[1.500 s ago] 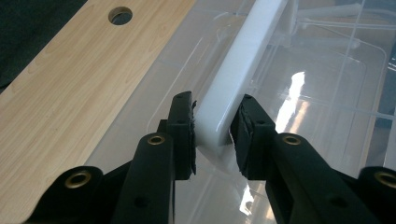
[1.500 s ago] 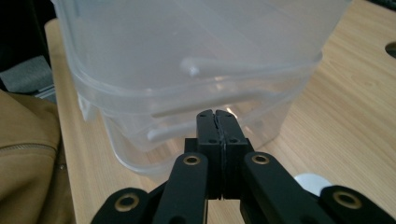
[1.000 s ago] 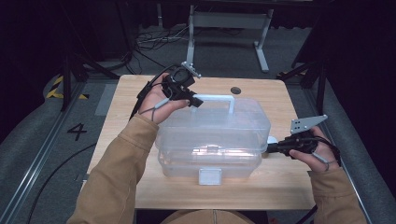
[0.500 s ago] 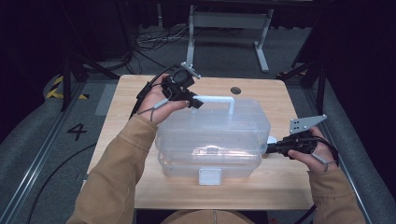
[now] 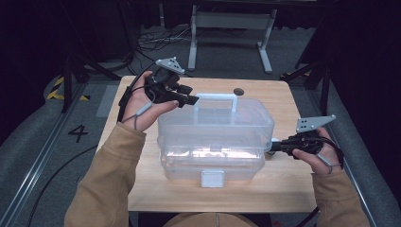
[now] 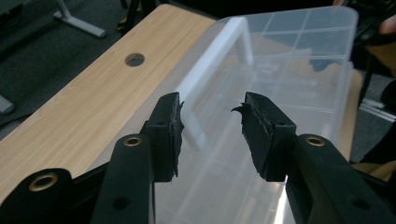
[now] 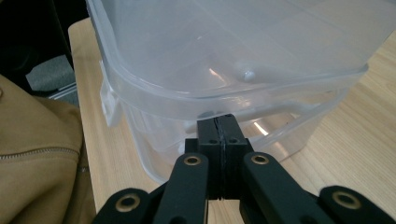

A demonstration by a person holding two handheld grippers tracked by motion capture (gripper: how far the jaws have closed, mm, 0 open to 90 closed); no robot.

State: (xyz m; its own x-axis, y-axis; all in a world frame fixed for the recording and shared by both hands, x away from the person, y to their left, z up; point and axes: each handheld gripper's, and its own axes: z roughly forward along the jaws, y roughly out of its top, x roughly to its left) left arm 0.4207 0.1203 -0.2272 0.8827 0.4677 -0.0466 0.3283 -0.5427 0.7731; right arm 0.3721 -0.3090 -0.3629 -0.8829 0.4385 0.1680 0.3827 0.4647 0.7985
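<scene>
Clear lidded plastic storage box (image 5: 215,139): light, stiff, slick; white top handle (image 5: 216,98) best hold. Left gripper (image 5: 189,100) jaws just opening, half-spread, empty beside handle; right gripper (image 5: 273,147) clamped shut at right wall, holding nothing.

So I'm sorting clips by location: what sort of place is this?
Probably a lab or recording studio: a small wooden table with dark surroundings, loose cables on grey carpet, and yellow-black floor tape.
</scene>
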